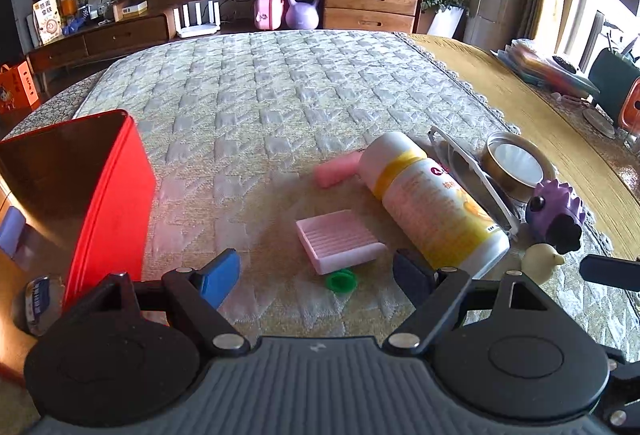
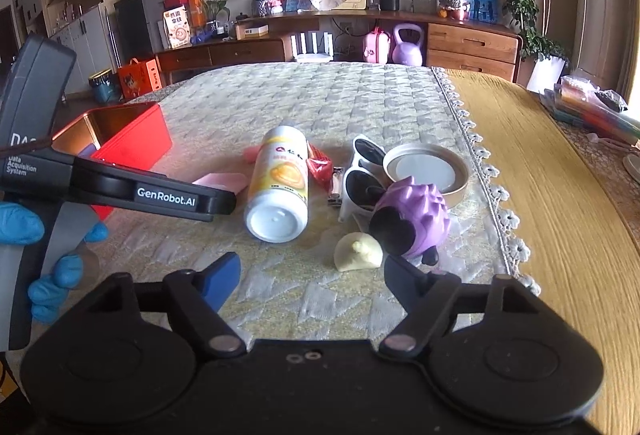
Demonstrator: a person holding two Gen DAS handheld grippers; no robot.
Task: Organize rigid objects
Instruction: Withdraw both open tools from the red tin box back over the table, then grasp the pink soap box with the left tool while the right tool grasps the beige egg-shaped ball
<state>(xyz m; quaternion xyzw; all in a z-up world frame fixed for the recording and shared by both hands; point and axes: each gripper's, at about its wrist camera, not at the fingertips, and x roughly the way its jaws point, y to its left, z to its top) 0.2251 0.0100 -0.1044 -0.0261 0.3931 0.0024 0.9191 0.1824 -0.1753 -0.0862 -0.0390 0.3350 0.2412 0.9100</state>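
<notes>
My left tool (image 1: 316, 275) hangs open over the quilted desk (image 1: 280, 95), nothing between its fingers; just ahead lie the pink tray (image 1: 340, 241) and, touching its near edge, a green cap (image 1: 340, 280). The red tin (image 1: 108, 203) stands open at left. My right tool (image 2: 312, 277) is open too and empty, with the cream toy (image 2: 358, 251) just beyond its right finger. Behind that, the purple toy (image 2: 416, 219) leans on the sunglasses (image 2: 360, 179); the bottle (image 2: 282, 183) lies on its side beside them, the round lid (image 2: 426, 171) further right.
</notes>
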